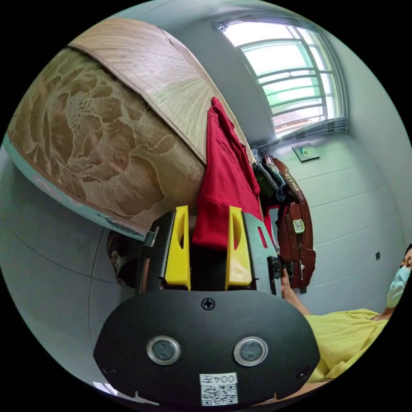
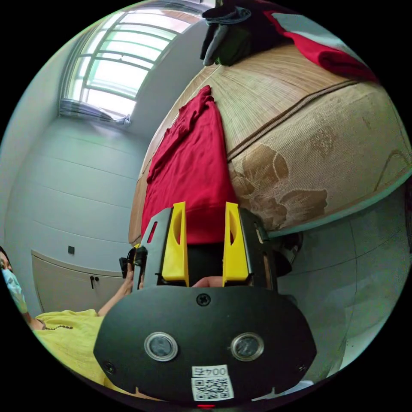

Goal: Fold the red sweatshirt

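Note:
The red sweatshirt (image 1: 225, 171) lies on a bed's woven mat (image 1: 163, 77), its hem hanging over the edge above the floral bed skirt (image 1: 94, 137). My left gripper (image 1: 206, 212) stands open, yellow jaws wide apart on either side of the hanging hem. In the right gripper view the sweatshirt (image 2: 189, 167) stretches away along the mat (image 2: 274, 94) toward the window. My right gripper (image 2: 205, 208) is open too, and the hem sits between its jaws without being pressed.
A person in a yellow top (image 1: 343, 334) stands beside the bed. Dark clothes (image 2: 227, 34) and another red garment (image 2: 326, 51) lie further up the mat. A wooden headboard (image 1: 296, 240) and a window (image 1: 292, 73) are beyond. Grey tiled floor (image 2: 356, 274) runs below the bed.

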Demonstrator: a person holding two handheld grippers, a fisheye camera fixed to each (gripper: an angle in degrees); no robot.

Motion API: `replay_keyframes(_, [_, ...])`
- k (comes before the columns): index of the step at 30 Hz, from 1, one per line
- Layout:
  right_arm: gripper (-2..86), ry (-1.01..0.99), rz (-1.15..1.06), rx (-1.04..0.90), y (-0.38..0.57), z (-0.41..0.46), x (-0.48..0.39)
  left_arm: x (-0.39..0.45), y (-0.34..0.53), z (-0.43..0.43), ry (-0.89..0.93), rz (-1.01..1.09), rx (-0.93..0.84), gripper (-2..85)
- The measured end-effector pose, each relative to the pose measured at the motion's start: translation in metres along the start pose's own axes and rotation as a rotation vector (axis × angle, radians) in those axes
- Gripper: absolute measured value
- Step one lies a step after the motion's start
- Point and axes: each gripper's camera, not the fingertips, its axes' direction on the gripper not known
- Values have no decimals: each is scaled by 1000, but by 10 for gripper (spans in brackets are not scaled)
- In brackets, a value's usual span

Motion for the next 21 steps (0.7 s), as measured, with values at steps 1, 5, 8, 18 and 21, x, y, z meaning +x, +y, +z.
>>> replay_keyframes(1, [129, -20, 15, 11, -2, 0, 7, -6, -1, 4, 6, -15, -8, 130])
replay_keyframes(5, [141, 24, 55, 42, -10, -9, 23, -19, -4, 8, 55, -72, 13, 133])
replay_keyframes(8, [155, 40, 60, 66, -10, -22, 37, -21, -6, 8, 66, -77, 16, 128])
replay_keyframes(18, [59, -275, 89, -35, -28, 5, 76, -24, -16, 3, 139, -101, 10, 63])
replay_keyframes(21, [41, -185, -36, 73, -37, -47, 39, 16, -25, -41, 62, -3, 62, 35])
